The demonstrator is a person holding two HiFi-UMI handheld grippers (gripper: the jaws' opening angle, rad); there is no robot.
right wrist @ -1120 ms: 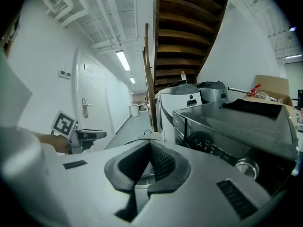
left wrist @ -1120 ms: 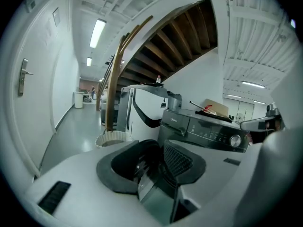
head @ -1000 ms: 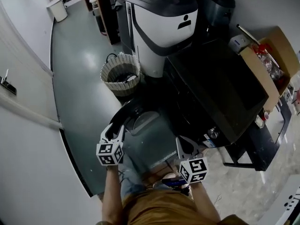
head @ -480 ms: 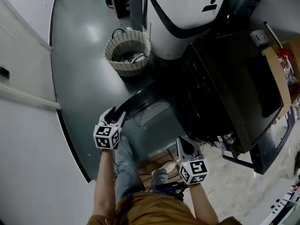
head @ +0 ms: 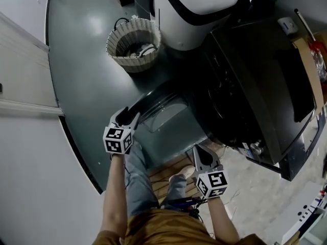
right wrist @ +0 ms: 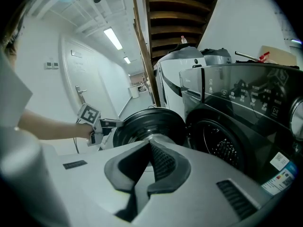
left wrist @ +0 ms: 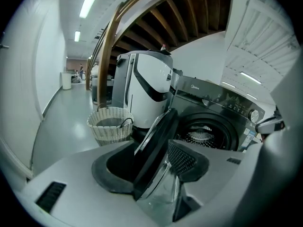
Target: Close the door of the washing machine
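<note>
Door (head: 161,111) of washing machine (head: 255,86) hangs wide open before the drum; closing not yet begun. Left claw (head: 127,117) opening, door's rim between its jaws, unpinched. Right claw (head: 203,152) pressed together, empty. Full swing remains.

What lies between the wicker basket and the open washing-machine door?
Only bare floor, per the head view; wicker basket and door stand apart.

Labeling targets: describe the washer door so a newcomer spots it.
Start at the black front-loading washing machine on the right of the head view. Its round door stands open at the front, below the wicker basket. Only it is a dark ring around a clear glass bowl.
</note>
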